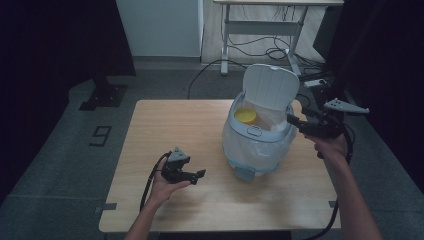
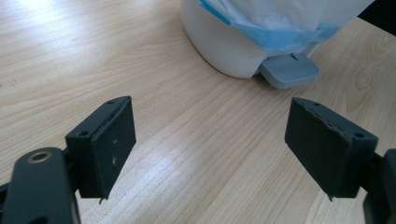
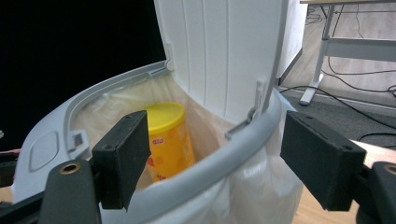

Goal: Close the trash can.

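Observation:
A white pedal bin [image 1: 256,145] lined with a clear bag stands on the wooden table [image 1: 165,125], its lid [image 1: 270,86] raised upright. A yellow can [image 1: 245,116] [image 3: 169,138] stands inside the bin. My right gripper [image 1: 291,120] [image 3: 212,158] hovers open at the bin's right rim [image 3: 219,163], nothing between its jaws. My left gripper [image 1: 199,175] [image 2: 210,144] is open low over the table's front left, pointing toward the bin's grey foot pedal [image 2: 289,70] [image 1: 244,173], with nothing held.
A white desk frame [image 1: 260,30] and loose cables [image 1: 260,50] lie on the floor behind the table. Dark curtains hang at both sides. Bare tabletop stretches left of the bin.

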